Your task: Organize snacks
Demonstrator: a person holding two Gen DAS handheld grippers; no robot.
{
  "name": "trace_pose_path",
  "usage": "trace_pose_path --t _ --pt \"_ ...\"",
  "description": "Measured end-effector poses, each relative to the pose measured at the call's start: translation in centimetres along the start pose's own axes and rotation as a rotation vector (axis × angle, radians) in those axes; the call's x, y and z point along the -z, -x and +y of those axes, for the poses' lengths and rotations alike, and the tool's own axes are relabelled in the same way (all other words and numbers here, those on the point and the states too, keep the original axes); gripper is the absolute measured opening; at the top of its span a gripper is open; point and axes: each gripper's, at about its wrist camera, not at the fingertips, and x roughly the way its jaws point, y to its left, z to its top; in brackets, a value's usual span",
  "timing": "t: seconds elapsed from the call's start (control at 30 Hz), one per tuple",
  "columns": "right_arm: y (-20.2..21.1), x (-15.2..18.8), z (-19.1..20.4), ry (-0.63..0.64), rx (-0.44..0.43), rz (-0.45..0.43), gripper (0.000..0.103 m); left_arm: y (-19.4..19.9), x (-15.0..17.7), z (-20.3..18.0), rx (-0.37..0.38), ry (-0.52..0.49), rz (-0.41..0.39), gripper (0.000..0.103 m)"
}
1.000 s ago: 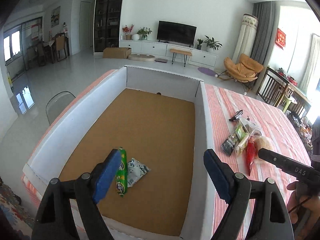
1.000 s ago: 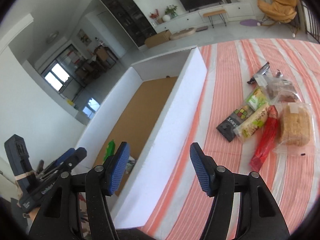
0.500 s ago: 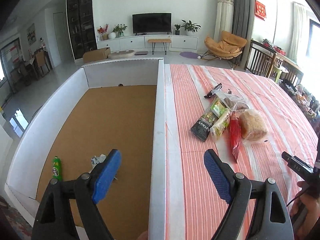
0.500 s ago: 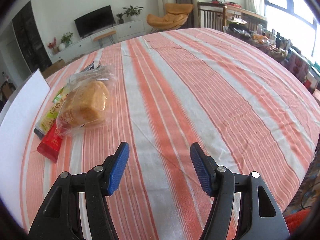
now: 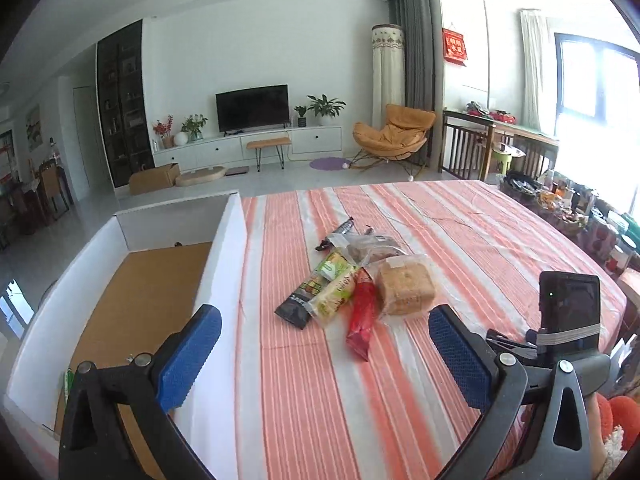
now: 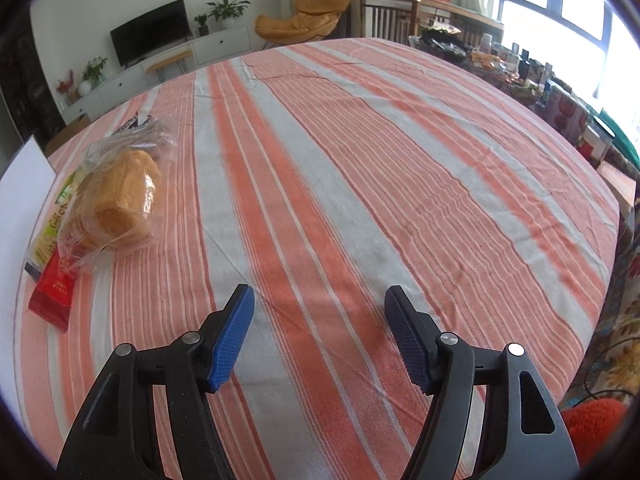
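Nearest us, our left gripper (image 5: 325,350) had just widened fully, empty; our right gripper (image 6: 319,336) had just opened too, empty. Beyond lay the red foil packet (image 5: 362,319), writing unreadable, touching the clear-bagged brown bread loaf (image 5: 405,287), right of the white-walled cardboard box (image 5: 224,264).

Black grippers (image 6: 319,336), blue ribbed pads (image 6: 234,338)

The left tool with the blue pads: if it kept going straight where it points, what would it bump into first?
Probably the red packet at the near end of the snack pile on the striped tablecloth. The left tool is open and empty; depth is hard to judge.
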Motion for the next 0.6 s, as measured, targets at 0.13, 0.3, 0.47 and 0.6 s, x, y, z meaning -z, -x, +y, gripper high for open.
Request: trace_pose_path --t 0.13,0.3,0.47,0.6 --pt "0.0 0.1 0.0 0.007 0.008 0.005 0.076 -5.3 2.4 -3.3 0.14 -0.027 0.208 0.103" --pt "0.0 0.2 -0.4 -0.005 0.016 0.008 0.081 -10.9 5.8 -4.7 0.097 -0.056 0.316 0.103" --pt "0.1 0.2 -0.4 -0.004 0.017 0.007 0.083 -13.6 7.2 -4.6 0.071 -0.054 0.346 0.103" --pt "0.2 0.3 -0.4 0.0 0.017 0.008 0.084 -14.0 7.4 -4.5 0.059 -0.054 0.34 0.103"
